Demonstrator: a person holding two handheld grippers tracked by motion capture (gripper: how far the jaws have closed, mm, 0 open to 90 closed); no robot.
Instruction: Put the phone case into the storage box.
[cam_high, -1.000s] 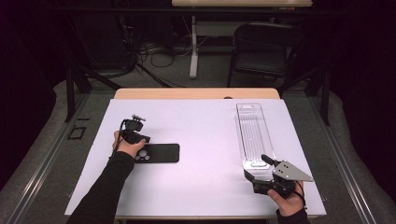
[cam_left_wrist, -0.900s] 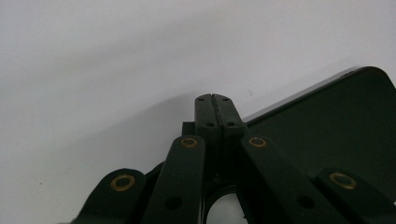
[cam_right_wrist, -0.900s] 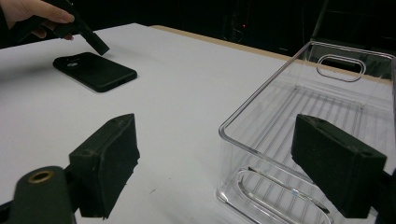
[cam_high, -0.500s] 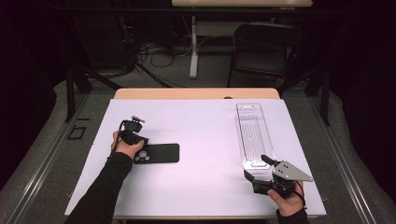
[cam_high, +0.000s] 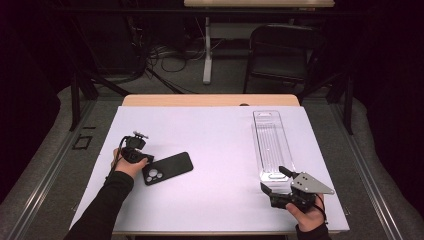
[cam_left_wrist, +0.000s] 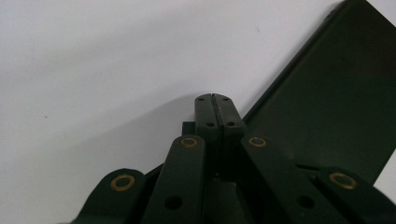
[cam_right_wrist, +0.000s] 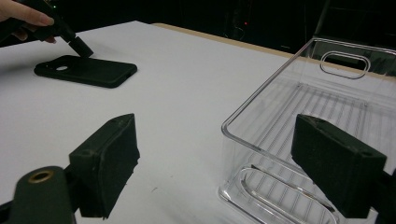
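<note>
A black phone case (cam_high: 169, 168) lies skewed on the white table cover, its camera cutout toward the person. My left gripper (cam_high: 142, 159) is shut with nothing between its jaws, and its tip rests against the case's left end. In the left gripper view the closed jaw tips (cam_left_wrist: 215, 99) meet the white surface right beside the case's edge (cam_left_wrist: 327, 93). My right gripper (cam_high: 275, 180) stands open at the near end of a long clear plastic tray (cam_high: 271, 142). In the right gripper view its gripper (cam_right_wrist: 217, 140) has jaws wide apart around the tray's near corner (cam_right_wrist: 280, 121), and the case (cam_right_wrist: 86, 71) lies far left under the left gripper (cam_right_wrist: 70, 41).
The white cover (cam_high: 215, 135) spans the table, and a wooden edge (cam_high: 210, 100) shows at the far side. A black chair (cam_high: 285, 55) and cables stand on the floor beyond. The tray holds nothing.
The phone case has swung from lying level to slanted, its right end now farther away. The left gripper has shifted slightly toward the person; the right gripper has not moved.
</note>
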